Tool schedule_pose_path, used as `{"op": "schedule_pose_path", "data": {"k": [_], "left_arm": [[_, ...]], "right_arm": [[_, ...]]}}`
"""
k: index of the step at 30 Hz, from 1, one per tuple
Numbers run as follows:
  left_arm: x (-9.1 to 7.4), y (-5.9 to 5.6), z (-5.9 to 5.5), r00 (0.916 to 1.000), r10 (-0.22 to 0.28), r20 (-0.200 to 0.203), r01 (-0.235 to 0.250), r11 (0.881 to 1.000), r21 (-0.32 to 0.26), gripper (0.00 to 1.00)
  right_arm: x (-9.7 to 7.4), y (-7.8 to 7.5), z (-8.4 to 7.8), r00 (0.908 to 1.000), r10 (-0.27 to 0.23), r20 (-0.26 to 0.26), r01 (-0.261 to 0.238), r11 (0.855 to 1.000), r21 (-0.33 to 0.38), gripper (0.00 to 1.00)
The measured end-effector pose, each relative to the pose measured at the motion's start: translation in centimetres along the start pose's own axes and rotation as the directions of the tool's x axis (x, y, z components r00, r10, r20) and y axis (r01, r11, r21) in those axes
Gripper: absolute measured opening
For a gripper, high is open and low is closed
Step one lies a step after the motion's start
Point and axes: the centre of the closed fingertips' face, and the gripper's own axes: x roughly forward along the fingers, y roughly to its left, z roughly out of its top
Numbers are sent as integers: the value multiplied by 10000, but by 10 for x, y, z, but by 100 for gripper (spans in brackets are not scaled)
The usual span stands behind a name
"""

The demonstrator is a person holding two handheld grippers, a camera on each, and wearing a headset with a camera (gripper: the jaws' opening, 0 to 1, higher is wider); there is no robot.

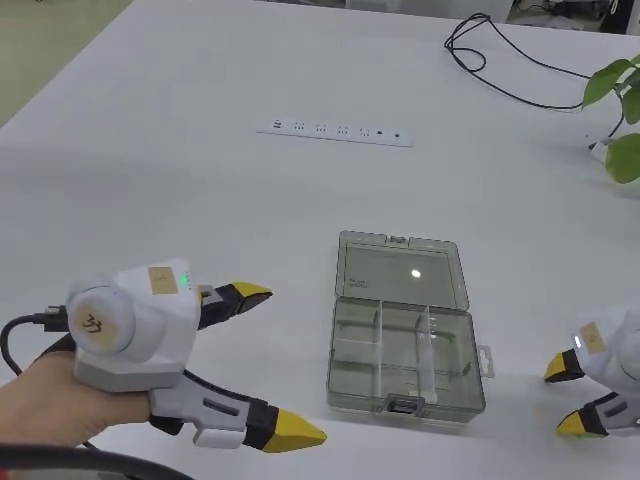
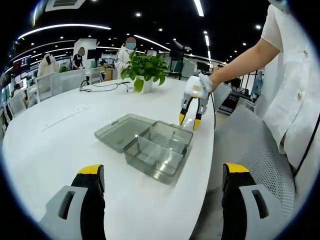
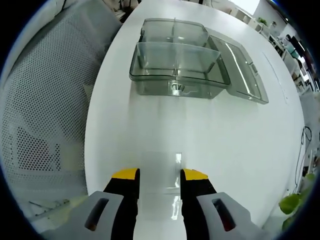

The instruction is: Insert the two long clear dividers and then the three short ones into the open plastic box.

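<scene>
The open clear plastic box (image 1: 405,392) sits on the white table, its lid (image 1: 400,268) laid flat behind it. Clear dividers (image 1: 425,345) stand inside the box. My left gripper (image 1: 275,362) is to the box's left, open wide with nothing between its yellow tips. My right gripper (image 1: 565,397) hovers right of the box near the table's front edge. In the right gripper view a small clear divider (image 3: 160,172) spans the gap between its jaws, with the box (image 3: 175,75) ahead. The left gripper view has the box (image 2: 160,150) ahead and the right gripper (image 2: 189,121) beyond it.
A white power strip (image 1: 335,131) lies at the back of the table. A black cable (image 1: 500,60) and a green plant (image 1: 615,110) are at the back right. A grey mesh surface (image 3: 45,100) lies beyond the table's near edge. People stand far off.
</scene>
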Motion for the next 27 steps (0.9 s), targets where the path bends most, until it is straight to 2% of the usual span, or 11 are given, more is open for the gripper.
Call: {"op": "schedule_pose_path", "data": {"k": [7, 14, 17, 19, 21, 23, 25, 27], "left_arm": [[-3, 2, 2, 10000, 46, -37, -46, 10000, 33, 100], [-3, 5, 9, 9999, 148, -31, -148, 9999, 58, 100], [-2, 5, 18, 9999, 146, 62, -146, 9999, 11, 100], [0, 4, 25, 9998, 110, 147, -106, 9994, -331, 100], [2, 4, 34, 9990, 134, 429, -121, 9994, -309, 99], [4, 5, 36, 9994, 201, 269, -182, 9974, -703, 97], [6, 2, 45, 9985, 88, 536, -42, 9962, -865, 95], [8, 2, 50, 9980, 67, 622, 11, 9922, -1245, 94]], "right_arm": [[-5, 0, 9, 9995, -188, 244, 185, 9998, 121, 33], [-28, -5, 31, 9953, -594, 760, 586, 9982, 126, 33], [-38, -7, 40, 9927, -818, 884, 813, 9966, 89, 33], [-45, -7, 47, 9916, -897, 927, 898, 9960, 33, 33], [-53, -8, 55, 9891, -1099, 983, 1112, 9938, -81, 33], [-59, -9, 62, 9867, -1213, 1081, 1234, 9923, -132, 33], [-66, -9, 72, 9835, -1342, 1210, 1376, 9903, -199, 33], [-72, -10, 82, 9790, -1510, 1368, 1560, 9874, -268, 33]]}}
